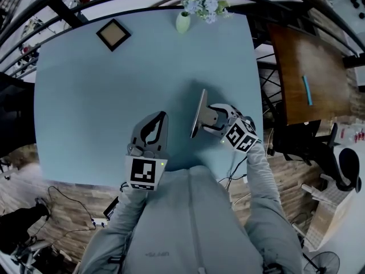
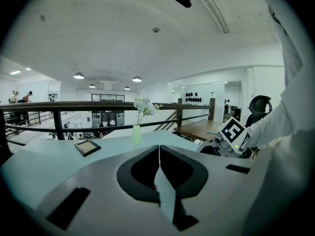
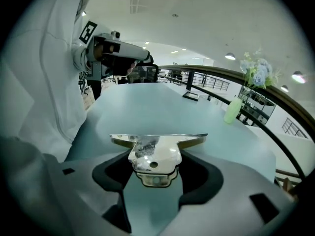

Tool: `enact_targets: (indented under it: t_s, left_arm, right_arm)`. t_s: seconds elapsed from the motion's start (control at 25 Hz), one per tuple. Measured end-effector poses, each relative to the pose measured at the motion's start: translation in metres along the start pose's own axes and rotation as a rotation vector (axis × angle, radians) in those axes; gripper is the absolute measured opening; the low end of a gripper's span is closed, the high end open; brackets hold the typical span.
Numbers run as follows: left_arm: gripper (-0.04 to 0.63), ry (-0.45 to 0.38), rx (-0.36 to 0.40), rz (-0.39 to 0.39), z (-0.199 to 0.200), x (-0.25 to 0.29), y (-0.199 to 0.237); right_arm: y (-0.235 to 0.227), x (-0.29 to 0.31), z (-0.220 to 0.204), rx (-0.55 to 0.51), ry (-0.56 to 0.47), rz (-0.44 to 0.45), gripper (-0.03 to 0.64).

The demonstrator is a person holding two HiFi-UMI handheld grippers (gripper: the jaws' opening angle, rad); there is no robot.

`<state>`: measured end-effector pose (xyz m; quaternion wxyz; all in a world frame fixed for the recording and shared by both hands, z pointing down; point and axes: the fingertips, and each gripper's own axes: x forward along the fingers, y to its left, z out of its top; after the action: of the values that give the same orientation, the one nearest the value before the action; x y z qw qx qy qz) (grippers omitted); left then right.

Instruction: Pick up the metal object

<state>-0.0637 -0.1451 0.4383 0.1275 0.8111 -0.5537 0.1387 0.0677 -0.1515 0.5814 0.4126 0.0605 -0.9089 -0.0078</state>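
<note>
The metal object (image 1: 199, 114) is a shiny T-shaped bracket, a flat plate with a short stem that has a hole in it. My right gripper (image 1: 211, 120) is shut on the stem, just right of the table's middle, with the plate standing on edge at its tips. In the right gripper view the metal object (image 3: 155, 154) sits between the dark pads of the right gripper (image 3: 155, 167), its plate lying crosswise above the blue table top. My left gripper (image 1: 161, 119) hovers to the left of it near the front edge. In its own view the left gripper (image 2: 158, 156) has its jaws together on nothing.
The light blue table (image 1: 85, 96) carries a pale green vase (image 1: 183, 21) of flowers at the far edge and a small square picture frame (image 1: 113, 34) at the far left. A wooden table (image 1: 308, 73) stands to the right, and dark railings run beyond.
</note>
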Motion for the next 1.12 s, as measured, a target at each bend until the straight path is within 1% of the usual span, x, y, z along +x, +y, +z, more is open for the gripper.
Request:
enact_targets:
  t_s: [0.16, 0.32, 0.56, 0.72, 0.88, 1.12]
  left_arm:
    - [0.029, -0.028, 0.011, 0.014, 0.009, -0.012, -0.001]
    - [0.029, -0.055, 0.015, 0.030, 0.014, -0.024, -0.004]
    - [0.029, -0.085, 0.020, 0.064, 0.020, -0.044, -0.005]
    - [0.029, -0.106, 0.025, 0.083, 0.026, -0.057, -0.005]
    - [0.029, -0.127, 0.027, 0.094, 0.030, -0.068, -0.009]
    - [0.029, -0.144, 0.026, 0.115, 0.032, -0.083, -0.014]
  right_arm:
    - [-0.005, -0.020, 0.016, 0.016, -0.052, -0.067, 0.296]
    - [-0.007, -0.044, 0.034, 0.028, -0.130, -0.138, 0.296]
    - [0.001, -0.077, 0.064, 0.010, -0.222, -0.214, 0.296]
    - [0.009, -0.095, 0.085, 0.018, -0.296, -0.256, 0.296]
    - [0.017, -0.112, 0.102, 0.055, -0.385, -0.296, 0.296]
    - [0.027, -0.137, 0.118, 0.152, -0.541, -0.355, 0.296]
